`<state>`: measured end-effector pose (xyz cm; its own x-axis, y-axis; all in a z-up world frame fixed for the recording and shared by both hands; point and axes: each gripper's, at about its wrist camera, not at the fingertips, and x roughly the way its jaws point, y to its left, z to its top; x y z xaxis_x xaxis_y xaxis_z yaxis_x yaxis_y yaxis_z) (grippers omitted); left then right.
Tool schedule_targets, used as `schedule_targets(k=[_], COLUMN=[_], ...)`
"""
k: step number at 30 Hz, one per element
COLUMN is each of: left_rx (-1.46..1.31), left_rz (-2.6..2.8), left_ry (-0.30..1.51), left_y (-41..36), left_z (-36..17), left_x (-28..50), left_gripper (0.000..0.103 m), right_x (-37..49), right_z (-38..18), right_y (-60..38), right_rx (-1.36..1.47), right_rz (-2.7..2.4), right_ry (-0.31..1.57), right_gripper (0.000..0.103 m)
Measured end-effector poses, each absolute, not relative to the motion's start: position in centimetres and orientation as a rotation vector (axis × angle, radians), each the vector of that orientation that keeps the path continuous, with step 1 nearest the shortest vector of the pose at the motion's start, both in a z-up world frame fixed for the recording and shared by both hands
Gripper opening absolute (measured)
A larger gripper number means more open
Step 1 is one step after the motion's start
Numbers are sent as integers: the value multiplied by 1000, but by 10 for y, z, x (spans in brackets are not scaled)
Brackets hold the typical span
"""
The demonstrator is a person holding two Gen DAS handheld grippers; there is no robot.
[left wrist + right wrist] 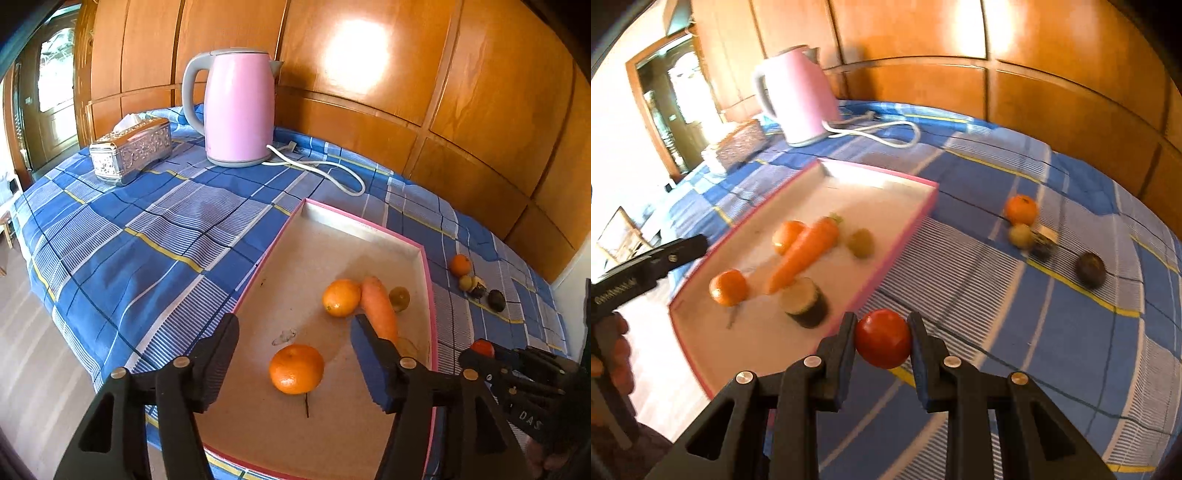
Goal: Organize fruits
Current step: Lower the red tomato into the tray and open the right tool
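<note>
Right hand-held gripper (882, 341) clamped the tomato (882, 338), the pink tray (905, 230) lying just beside at 10 o'clock, while the left hand-held gripper (293, 356) gaped empty.

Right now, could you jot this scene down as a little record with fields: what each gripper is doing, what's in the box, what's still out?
right gripper: shut on a tomato, just outside the box
left gripper: open, empty, over the box
in box: two oranges, carrot, a greenish fruit, a dark-skinned cut piece
still on cloth: orange, a few small fruits, a dark fruit
background: pink kettle, tissue box
</note>
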<state>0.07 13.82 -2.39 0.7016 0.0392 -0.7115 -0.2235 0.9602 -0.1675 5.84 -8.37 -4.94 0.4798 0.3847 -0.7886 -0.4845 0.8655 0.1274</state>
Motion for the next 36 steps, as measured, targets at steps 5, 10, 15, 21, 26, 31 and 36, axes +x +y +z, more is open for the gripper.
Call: schedule_targets(k=[5,10,15,21,26,31,36], left_rx=[-256,-260,-264,-265,-264,-259,-251], left_rz=[154,157,160,154,152,143,122], left_ry=[786,786,794,797,800,799,795], left_y=[141,143,145,144,142,139,132], left_z=[-26,-27,-29,-30,-31,-30,-27], left_x=[1,1,2,2,2,2,2], left_gripper=[65,65,64,65,65,65,65], right_x=[53,49,47,47,47,47,49], right_z=[-42,-45,-50,-58,-62,-60,-51], right_y=[-58,-30,-14,-12,-15,-24,-39], right_rx=[-118,-149,-184,-165,-136,-111,-67], right_rz=[627,698,716,706,691,652,599], right_ry=[927,939,944,964,971,965,935], right_gripper=[27,27,28,31,33,33,33])
